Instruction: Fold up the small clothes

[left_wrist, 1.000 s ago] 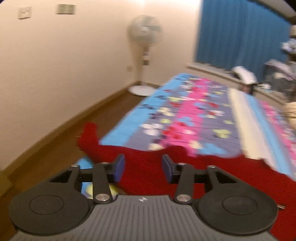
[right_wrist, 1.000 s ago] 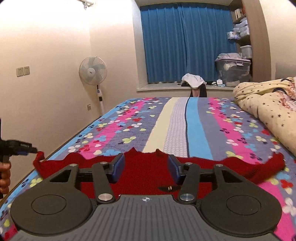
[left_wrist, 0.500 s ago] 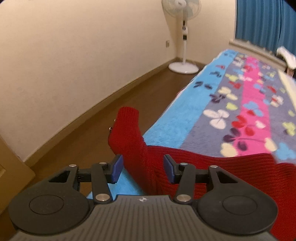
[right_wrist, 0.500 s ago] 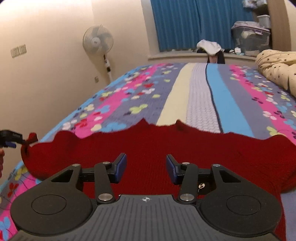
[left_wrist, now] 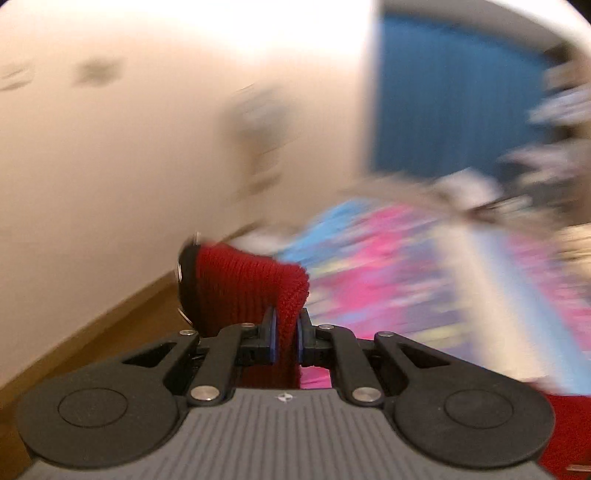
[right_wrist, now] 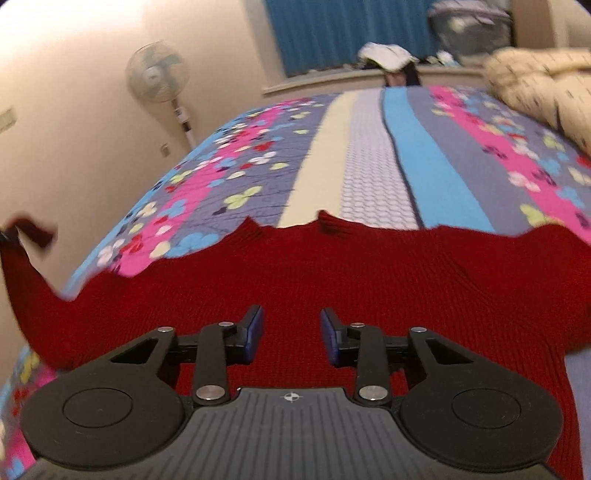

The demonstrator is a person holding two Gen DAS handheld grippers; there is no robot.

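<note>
Sweater (right_wrist: 369, 280) lies spread across the near end of the bed (right_wrist: 369, 166), its left sleeve lifted off the edge. A moment ago your left gripper (left_wrist: 285, 338) stood apart around that sleeve; now it is clamped on the cuff — the first fold can begin. Further right, your right gripper (right_wrist: 291, 334) has dropped over the body, its fingers closing but not yet pinching any knit.

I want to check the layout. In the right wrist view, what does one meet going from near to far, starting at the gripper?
Right gripper, its jaws closing with nothing pinched → red sweater → bedspread → white cloth → blue curtain.
</note>
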